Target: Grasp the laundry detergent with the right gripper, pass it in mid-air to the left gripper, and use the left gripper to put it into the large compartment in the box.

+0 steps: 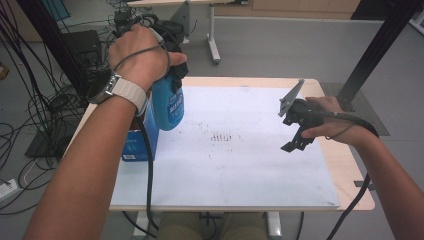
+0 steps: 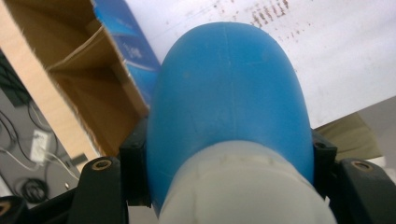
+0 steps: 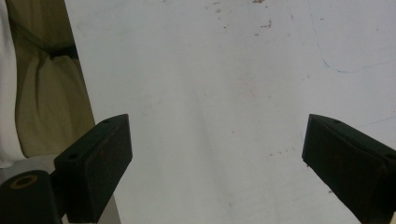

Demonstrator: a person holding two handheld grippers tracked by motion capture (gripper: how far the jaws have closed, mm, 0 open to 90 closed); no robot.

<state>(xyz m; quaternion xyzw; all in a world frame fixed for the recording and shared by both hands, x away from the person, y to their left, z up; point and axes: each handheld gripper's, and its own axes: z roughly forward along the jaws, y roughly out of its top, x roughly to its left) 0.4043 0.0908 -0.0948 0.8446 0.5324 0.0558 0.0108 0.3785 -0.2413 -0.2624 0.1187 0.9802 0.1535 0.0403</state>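
Your table (image 1: 350, 170) carries a big white sheet (image 1: 240, 170) across most of its top, and that sheet is the landmark for everything here. It's speckled with small dark marks around its middle, which also show at the top of the left gripper view (image 2: 271, 11).

At the sheet's left edge stands an open blue cardboard box (image 1: 142, 142), its brown inside visible in the left gripper view (image 2: 88, 88), flaps up.

Above that box, over the sheet's left edge, you've got the blue bottle (image 1: 168, 107) hanging in the air, clear of the sheet. Your left gripper (image 1: 172, 75) is clamped on it up near the top: in the left gripper view the black jaws press against both sides of the blue body (image 2: 229, 98), just where it meets the white collar (image 2: 243, 186).

Over the sheet's right side your right gripper (image 1: 296, 142) hovers, tilted down toward the paper. Its jaws stand wide apart with nothing between them, and in the right gripper view (image 3: 215, 154) there is bare white sheet (image 3: 210, 70) in the gap.
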